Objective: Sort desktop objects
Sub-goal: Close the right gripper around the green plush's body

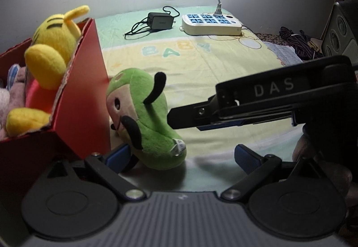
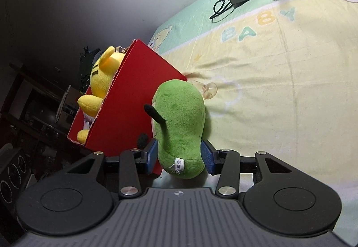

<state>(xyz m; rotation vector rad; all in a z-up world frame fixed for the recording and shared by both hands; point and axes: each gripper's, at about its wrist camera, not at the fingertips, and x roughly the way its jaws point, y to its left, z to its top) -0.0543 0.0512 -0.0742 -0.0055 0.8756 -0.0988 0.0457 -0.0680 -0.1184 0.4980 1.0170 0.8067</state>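
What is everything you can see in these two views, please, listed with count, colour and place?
green plush toy: one, green with black limbs, on the sheet beside the red box, between the right gripper's pads.
red box: one, red, at the sheet's left.
yellow plush toy: one, yellow, inside the box; pale soft items lie beneath it.
charger: one, black with cable, far end of the sheet.
power strip: one, cream with blue sockets, right of the charger, one cable plugged in.
sheet: one, yellow and green, printed BABY.
left gripper: open, near the green toy.
right gripper: pads flank the toy's lower end; contact unclear.
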